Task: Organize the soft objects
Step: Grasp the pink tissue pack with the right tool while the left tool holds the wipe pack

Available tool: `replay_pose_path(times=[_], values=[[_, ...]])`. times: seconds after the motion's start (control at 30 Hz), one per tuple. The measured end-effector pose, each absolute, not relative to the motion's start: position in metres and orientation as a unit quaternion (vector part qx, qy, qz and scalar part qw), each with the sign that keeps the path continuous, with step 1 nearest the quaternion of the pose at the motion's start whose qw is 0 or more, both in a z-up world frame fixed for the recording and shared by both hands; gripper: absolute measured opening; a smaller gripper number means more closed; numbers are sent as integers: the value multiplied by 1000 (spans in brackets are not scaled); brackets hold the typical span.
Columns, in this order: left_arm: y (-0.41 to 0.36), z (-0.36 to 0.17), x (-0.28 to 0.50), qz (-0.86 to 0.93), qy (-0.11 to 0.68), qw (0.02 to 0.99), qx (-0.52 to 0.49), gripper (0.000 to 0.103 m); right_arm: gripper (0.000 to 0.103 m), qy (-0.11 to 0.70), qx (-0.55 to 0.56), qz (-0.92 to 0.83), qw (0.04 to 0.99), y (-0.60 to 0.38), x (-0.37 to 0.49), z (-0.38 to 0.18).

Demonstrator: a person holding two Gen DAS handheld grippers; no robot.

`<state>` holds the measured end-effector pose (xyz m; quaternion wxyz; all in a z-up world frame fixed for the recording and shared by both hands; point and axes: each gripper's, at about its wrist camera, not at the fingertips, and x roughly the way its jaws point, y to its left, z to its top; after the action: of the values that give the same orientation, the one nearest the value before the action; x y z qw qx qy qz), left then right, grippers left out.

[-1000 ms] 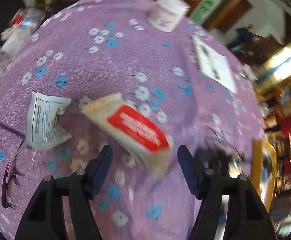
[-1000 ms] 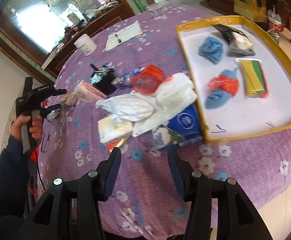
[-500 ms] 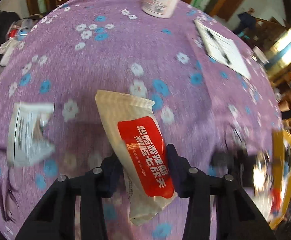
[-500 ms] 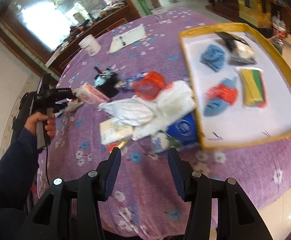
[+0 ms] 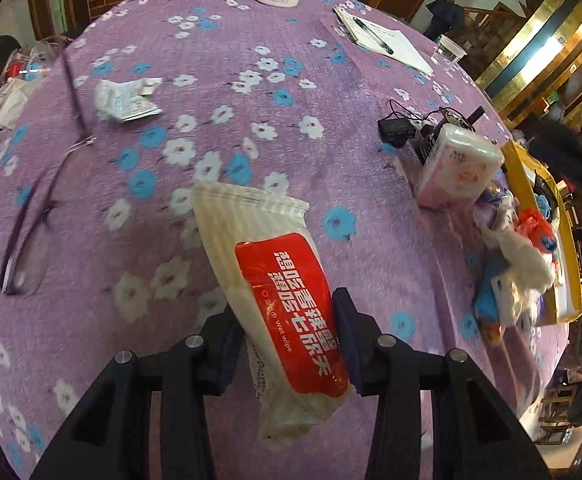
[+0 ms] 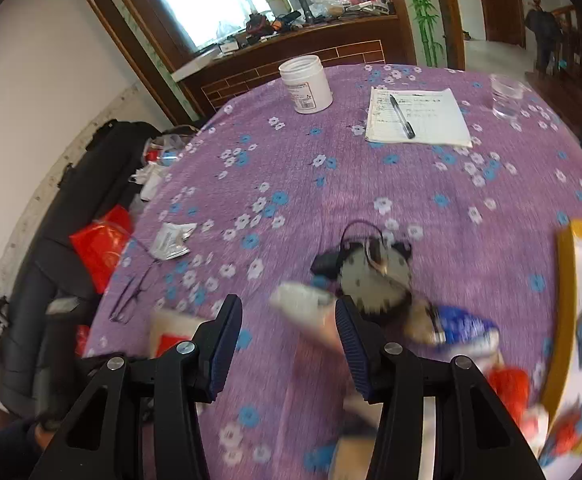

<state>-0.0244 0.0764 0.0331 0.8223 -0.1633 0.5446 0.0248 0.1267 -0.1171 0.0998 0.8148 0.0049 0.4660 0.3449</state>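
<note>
In the right wrist view the near things are smeared by motion: a blue packet (image 6: 465,326), a red lump (image 6: 509,386) and a pale pack (image 6: 305,306) cannot be read. The yellow tray (image 6: 567,280) is cut by the right edge. In the left wrist view the soft pile (image 5: 515,268) is blurred.

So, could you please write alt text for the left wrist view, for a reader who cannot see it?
The left tool grips a cream wet wipe pack with a red label, above a purple flowered tablecloth. To the right stand a pink tissue pack and a pile of soft things beside a yellow-rimmed tray.
</note>
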Motion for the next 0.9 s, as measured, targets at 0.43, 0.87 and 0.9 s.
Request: replay_pose_path(times=[0.43, 0.87, 0.9], values=[[95, 38, -31, 29, 534, 828, -171, 42, 53, 536, 20, 424, 730, -116, 53, 53], [85, 39, -32, 1, 532, 831, -160, 43, 76, 594, 105, 302, 738, -129, 69, 27], [86, 40, -35, 2, 532, 831, -161, 43, 76, 596, 101, 301, 738, -124, 70, 25]])
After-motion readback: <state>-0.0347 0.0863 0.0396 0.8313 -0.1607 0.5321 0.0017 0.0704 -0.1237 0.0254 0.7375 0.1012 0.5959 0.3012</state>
